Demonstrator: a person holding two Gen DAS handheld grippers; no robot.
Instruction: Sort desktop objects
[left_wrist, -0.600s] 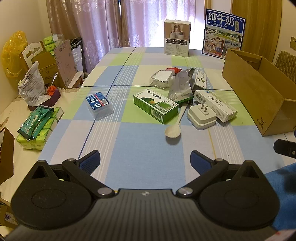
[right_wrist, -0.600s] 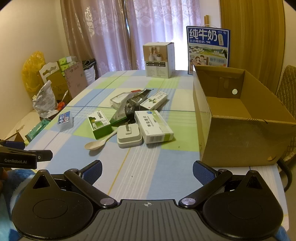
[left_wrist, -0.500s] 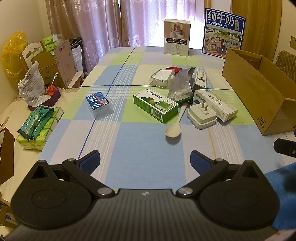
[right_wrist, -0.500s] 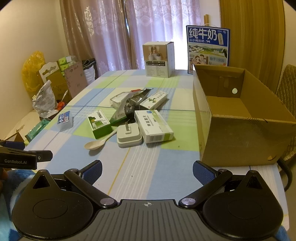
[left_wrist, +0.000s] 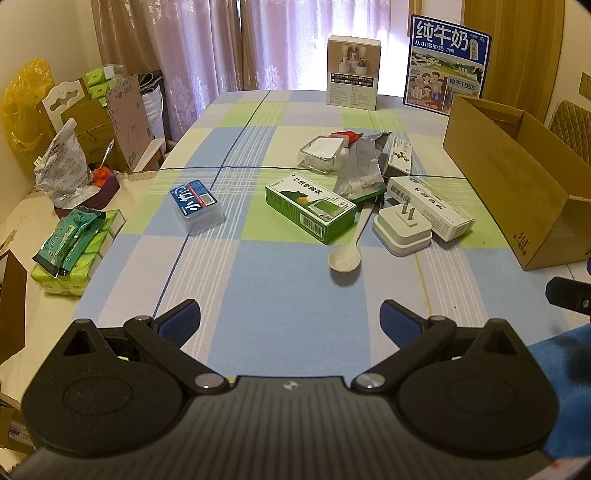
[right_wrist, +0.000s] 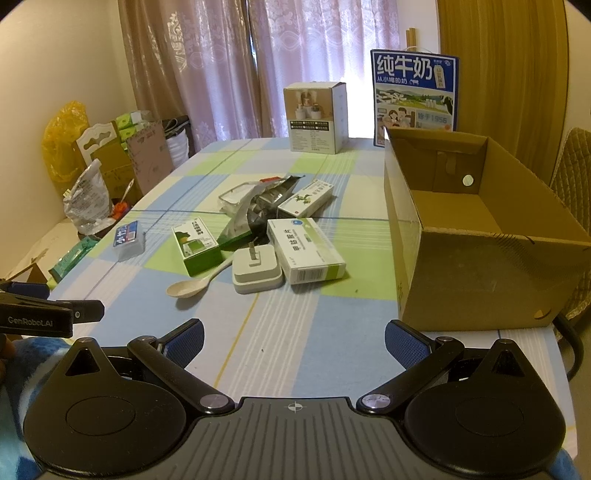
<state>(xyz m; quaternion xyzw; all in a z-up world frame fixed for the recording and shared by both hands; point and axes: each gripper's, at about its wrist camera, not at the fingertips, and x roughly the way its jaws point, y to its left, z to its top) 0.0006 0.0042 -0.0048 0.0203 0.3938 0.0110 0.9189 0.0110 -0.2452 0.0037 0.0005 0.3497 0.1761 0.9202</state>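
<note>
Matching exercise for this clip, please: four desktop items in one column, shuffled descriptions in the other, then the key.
1. spoon
2. white plug adapter
3. cardboard box
4. blue-labelled clear case

A. open-topped and empty, at the table's right edge
B. prongs pointing up
C. alone, left of the green carton
D. bowl nearest the grippers, handle running back between the green carton and the adapter

Pairs: 1-D, 2-B, 3-A, 4-C
</note>
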